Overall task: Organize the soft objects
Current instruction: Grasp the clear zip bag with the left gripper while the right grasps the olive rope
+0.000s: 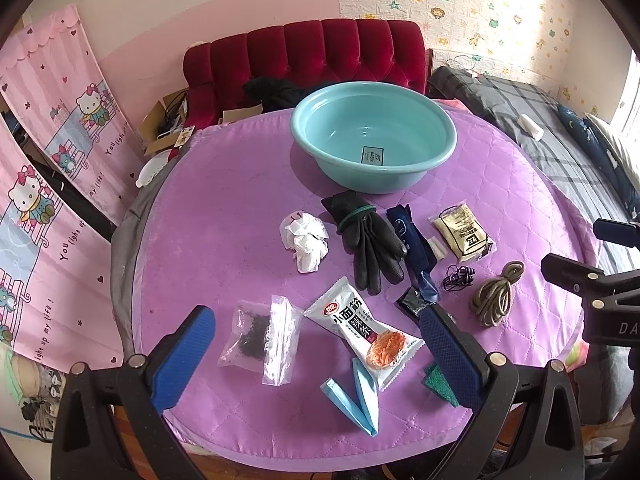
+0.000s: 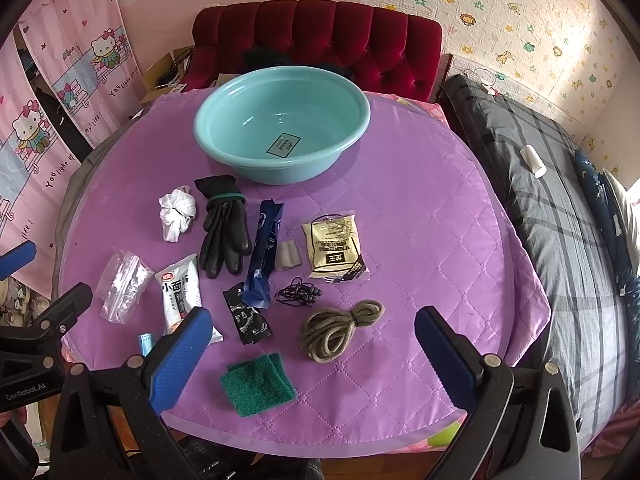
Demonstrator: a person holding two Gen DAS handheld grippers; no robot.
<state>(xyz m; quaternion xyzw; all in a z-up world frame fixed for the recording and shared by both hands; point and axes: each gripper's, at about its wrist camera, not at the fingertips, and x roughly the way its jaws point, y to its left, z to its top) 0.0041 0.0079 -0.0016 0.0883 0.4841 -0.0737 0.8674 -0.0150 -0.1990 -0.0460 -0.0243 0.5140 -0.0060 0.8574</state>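
An empty teal basin (image 1: 374, 136) (image 2: 282, 122) stands at the far side of the purple quilted table (image 1: 224, 200) (image 2: 420, 208). In front of it lie a crumpled white cloth (image 1: 305, 241) (image 2: 177, 213), black gloves (image 1: 370, 240) (image 2: 222, 232), a navy pouch (image 1: 412, 240) (image 2: 265, 248), a coiled olive rope (image 1: 496, 294) (image 2: 340, 330), a green scouring pad (image 2: 258, 378) (image 1: 440, 380), black earphones (image 2: 298, 296) and snack packets (image 1: 368, 328) (image 2: 334, 246). My left gripper (image 1: 316, 328) hovers open above the near packets. My right gripper (image 2: 314, 326) hovers open above the rope and pad.
A red tufted sofa (image 1: 320, 52) stands behind the table. A bed with a grey plaid cover (image 2: 560, 208) runs along the right. Pink cartoon curtains (image 1: 48, 160) hang on the left. A zip bag (image 1: 260, 336) and a folded blue paper (image 1: 356, 396) lie near the front edge.
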